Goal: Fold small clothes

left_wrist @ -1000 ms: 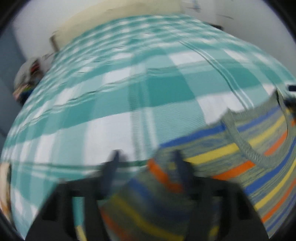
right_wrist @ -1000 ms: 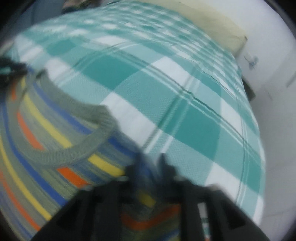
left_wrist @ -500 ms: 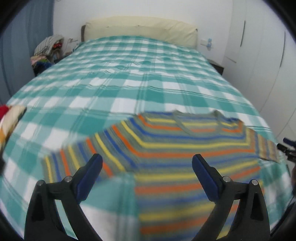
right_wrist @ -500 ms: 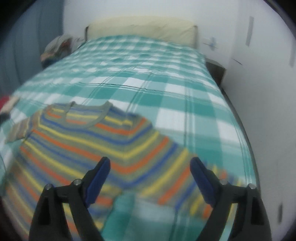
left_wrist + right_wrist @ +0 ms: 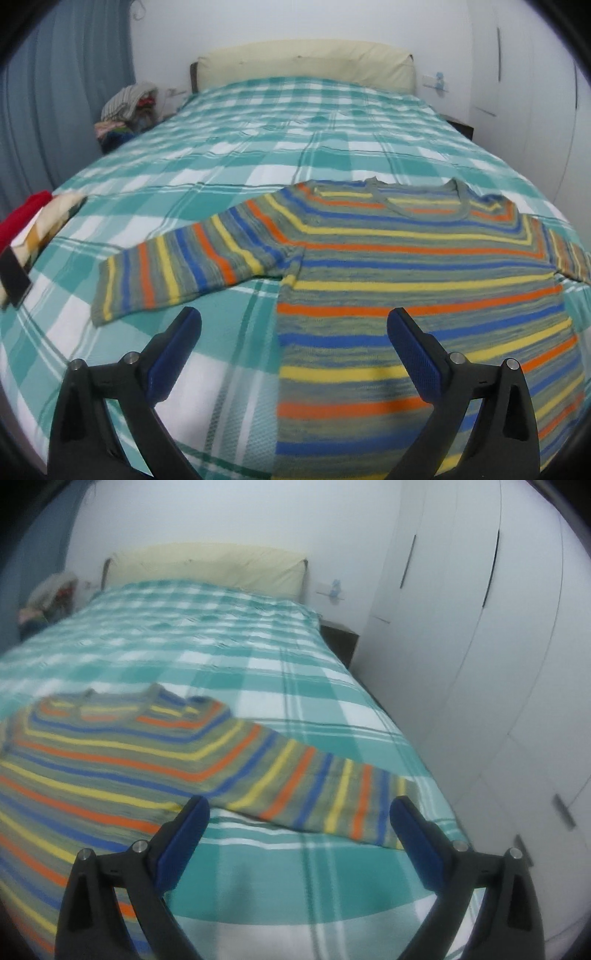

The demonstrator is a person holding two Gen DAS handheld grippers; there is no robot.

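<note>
A small striped sweater in grey, blue, yellow and orange lies flat on the bed, neck towards the headboard, both sleeves spread out. My left gripper hovers above its left side near the spread left sleeve; its jaws are still opening and hold nothing. In the right wrist view the sweater fills the left, with its right sleeve reaching towards the bed's edge. My right gripper hangs just short of that sleeve, jaws opening, nothing between them.
The bed has a teal and white checked cover and a cream headboard cushion. Folded clothes lie at the left edge. A heap of clothes sits beside the bed. White wardrobe doors stand close on the right.
Both grippers let go of the sweater's shoulders, opened wide and pulled back towards the foot of the bed. The sweater now lies spread flat.
</note>
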